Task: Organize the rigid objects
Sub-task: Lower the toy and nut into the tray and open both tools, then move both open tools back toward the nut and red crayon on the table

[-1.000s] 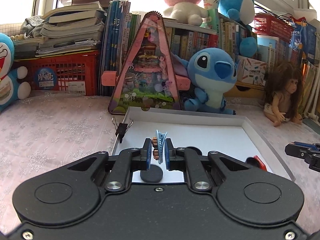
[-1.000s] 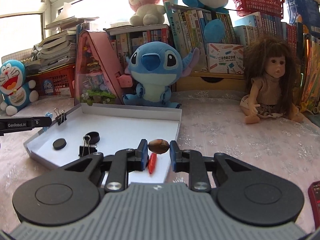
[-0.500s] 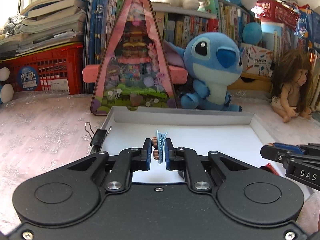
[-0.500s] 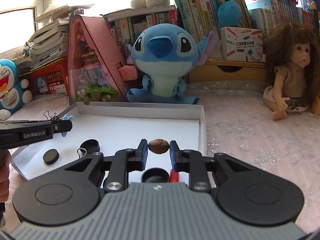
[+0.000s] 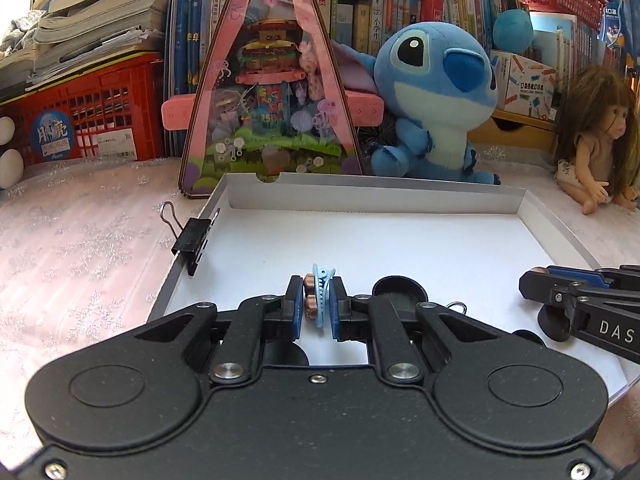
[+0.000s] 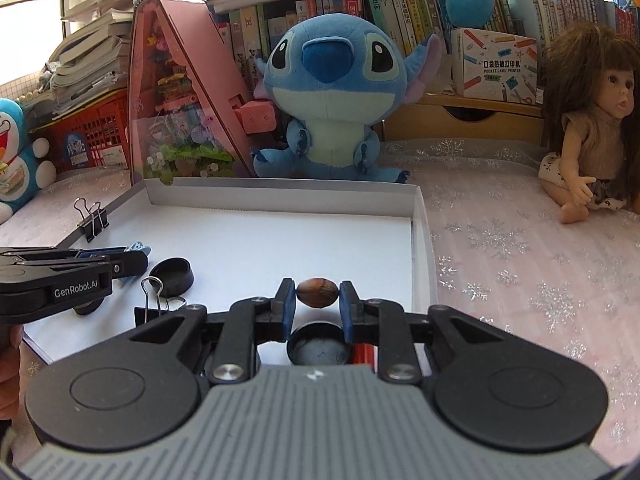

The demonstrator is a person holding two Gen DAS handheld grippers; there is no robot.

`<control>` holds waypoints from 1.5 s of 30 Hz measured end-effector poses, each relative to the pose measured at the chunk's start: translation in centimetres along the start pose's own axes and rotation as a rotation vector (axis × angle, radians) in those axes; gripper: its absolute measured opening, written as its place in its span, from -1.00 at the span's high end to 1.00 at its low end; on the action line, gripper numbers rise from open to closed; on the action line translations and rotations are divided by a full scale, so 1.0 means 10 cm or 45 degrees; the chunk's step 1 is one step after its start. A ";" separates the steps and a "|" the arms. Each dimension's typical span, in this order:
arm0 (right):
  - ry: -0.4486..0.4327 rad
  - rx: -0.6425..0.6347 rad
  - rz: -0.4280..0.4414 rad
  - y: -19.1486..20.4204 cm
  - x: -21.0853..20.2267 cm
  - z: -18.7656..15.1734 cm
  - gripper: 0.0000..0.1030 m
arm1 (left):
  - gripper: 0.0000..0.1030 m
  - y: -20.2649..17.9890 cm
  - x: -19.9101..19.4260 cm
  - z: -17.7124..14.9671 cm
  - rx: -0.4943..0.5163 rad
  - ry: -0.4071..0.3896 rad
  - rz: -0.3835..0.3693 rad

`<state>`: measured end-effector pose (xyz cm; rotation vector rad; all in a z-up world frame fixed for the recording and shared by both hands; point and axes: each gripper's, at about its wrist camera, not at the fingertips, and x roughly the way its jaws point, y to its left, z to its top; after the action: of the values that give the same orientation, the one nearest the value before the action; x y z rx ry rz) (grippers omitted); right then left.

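My left gripper (image 5: 316, 304) is shut on a light-blue hair clip (image 5: 321, 298) with brown beads, held over the near part of a shallow white tray (image 5: 400, 194). My right gripper (image 6: 318, 304) is shut on a small brown oval stone (image 6: 318, 292), over the tray's (image 6: 280, 186) near right part. The left gripper also shows in the right wrist view (image 6: 132, 258), and the right gripper in the left wrist view (image 5: 532, 284). In the tray lie black round caps (image 6: 173, 276) (image 6: 320, 346), a black binder clip (image 6: 154, 308) and a red piece (image 6: 363, 354).
A black binder clip (image 5: 192, 236) is clamped on the tray's left wall. Behind the tray stand a pink triangular toy box (image 5: 272, 92) and a blue plush (image 5: 436, 100). A doll (image 6: 588, 120) sits at the right. A red crate (image 5: 80, 116) and books line the back.
Both grippers have moved forward over the tray, each with its object still held. The tray and the toys behind it look closer.
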<state>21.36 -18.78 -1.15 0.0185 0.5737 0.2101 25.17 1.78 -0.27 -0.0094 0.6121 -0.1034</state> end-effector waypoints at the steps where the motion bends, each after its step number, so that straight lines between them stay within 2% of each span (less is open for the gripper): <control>1: 0.003 -0.006 0.000 0.01 0.00 0.00 0.46 | 0.76 0.00 0.00 0.00 -0.002 0.000 -0.002; 15: 0.020 0.005 0.008 0.04 0.02 -0.02 0.46 | 0.70 -0.01 0.00 0.01 0.011 0.014 0.020; 16: 0.021 0.026 0.030 0.02 0.00 -0.01 0.33 | 0.70 -0.01 -0.02 0.02 0.011 0.024 0.027; 18: 0.019 0.031 0.046 0.01 -0.04 0.04 0.28 | 0.52 -0.02 -0.08 0.06 0.039 0.038 0.027; 19: 0.000 0.018 0.048 0.02 -0.08 0.07 0.05 | 0.43 -0.02 -0.14 0.09 0.051 0.018 0.022; 21: -0.038 0.007 0.046 0.02 -0.16 0.11 -0.08 | -0.01 -0.02 -0.27 0.12 0.044 -0.030 0.015; 25: -0.078 0.013 0.059 0.01 -0.35 0.12 -0.26 | -0.07 -0.05 -0.49 0.13 0.039 -0.046 -0.037; 29: -0.104 -0.032 0.045 0.03 -0.54 0.06 -0.44 | -0.27 -0.15 -0.76 0.05 0.077 -0.078 -0.065; 33: -0.124 -0.065 0.052 0.03 -0.74 -0.04 -0.57 | -0.47 -0.22 -0.98 -0.08 0.050 -0.093 -0.131; 40: -0.163 -0.130 0.062 0.03 -1.09 -0.28 -0.69 | -0.51 -0.31 -1.29 -0.38 0.040 -0.064 -0.170; 45: -0.160 -0.152 0.091 -0.01 -1.33 -0.48 -0.69 | -0.52 -0.31 -1.53 -0.65 0.055 -0.040 -0.199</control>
<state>7.92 -21.80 1.98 -0.0630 0.4352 0.3100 8.73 0.34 3.30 -0.0166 0.5769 -0.2674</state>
